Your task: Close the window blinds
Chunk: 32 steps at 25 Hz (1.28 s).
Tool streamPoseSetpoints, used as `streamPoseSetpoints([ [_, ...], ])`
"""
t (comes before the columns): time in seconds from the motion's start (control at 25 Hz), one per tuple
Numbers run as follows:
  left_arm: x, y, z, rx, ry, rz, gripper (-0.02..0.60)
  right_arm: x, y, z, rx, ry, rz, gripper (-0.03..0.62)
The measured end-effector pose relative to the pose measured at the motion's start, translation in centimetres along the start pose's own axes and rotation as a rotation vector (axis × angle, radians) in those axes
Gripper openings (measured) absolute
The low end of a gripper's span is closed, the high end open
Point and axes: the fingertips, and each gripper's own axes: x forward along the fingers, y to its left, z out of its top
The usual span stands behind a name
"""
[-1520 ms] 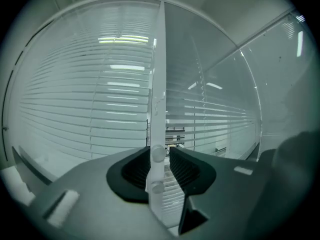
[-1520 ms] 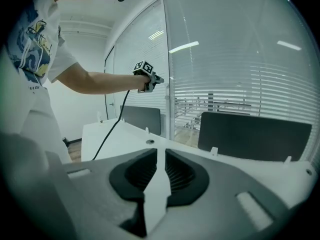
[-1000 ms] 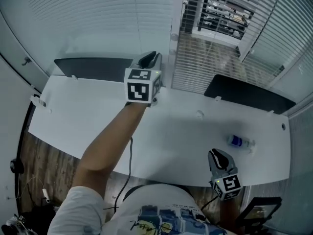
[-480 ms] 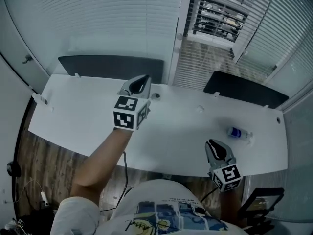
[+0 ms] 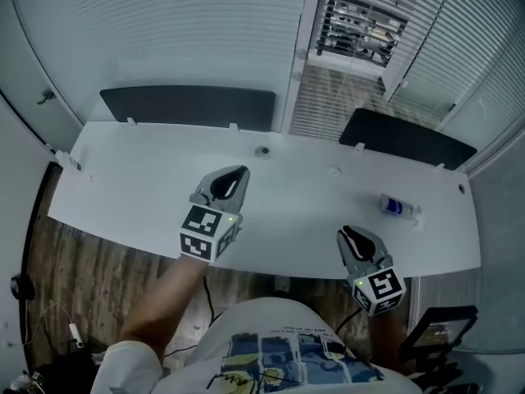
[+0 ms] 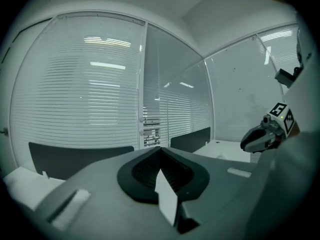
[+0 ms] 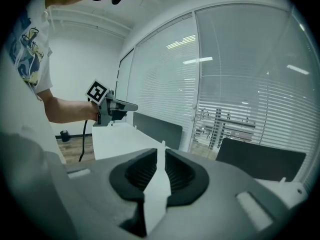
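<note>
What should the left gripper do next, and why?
Probably reach the left gripper toward the middle blind: its slats stand open so you can see through, while the left blind is shut. The gripper hovers over the desk, jaws together, holding nothing.

A small bottle lies near the white desk's right end; a dark round spot sits mid-back. Dark panels line its rear.

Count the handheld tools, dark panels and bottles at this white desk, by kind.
Grippers: 2, the left gripper and the right gripper
Dark panels: 2, left panel and right panel
Bottle: 1
Total: 5
</note>
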Motion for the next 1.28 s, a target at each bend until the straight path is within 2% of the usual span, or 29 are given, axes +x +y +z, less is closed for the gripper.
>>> streamPoseSetpoints([
  [0.12, -3.3, -1.3, -1.1, 0.007, 0.001, -0.023, 0.005, -1.1, 2.0, 0.3, -0.005, -0.007, -0.004, 0.037],
  [0.28, -5.0, -3.6, -2.6, 0.018, 0.007, -0.070, 0.005, -1.4, 2.4, 0.4, 0.003, -0.016, -0.008, 0.037],
  [0.4, -6.3, -5.3, -3.6, -0.011, -0.010, -0.113, 0.005, -1.6, 2.8, 0.0, 0.000, -0.009, -0.011, 0.037],
  [0.56, -7.7, -6.9, -4.8, -0.022, 0.010, -0.143, 0.005, -2.0, 3.2, -0.5, -0.002, -0.002, -0.007, 0.037],
  [0.88, -9.4, -7.4, -5.0, 0.019, 0.012, -0.150, 0.005, -2.2, 3.9, -1.1, 0.000, 0.013, 0.008, 0.037],
  [1.08, -14.9, -9.1, -5.3, 0.045, 0.008, -0.188, 0.005, -5.3, 8.3, -1.3, 0.007, 0.024, -0.019, 0.037],
  [1.28, -16.7, -9.3, -5.8, 0.040, 0.000, -0.212, 0.005, -6.1, 10.5, -1.8, 0.020, 0.029, -0.022, 0.037],
])
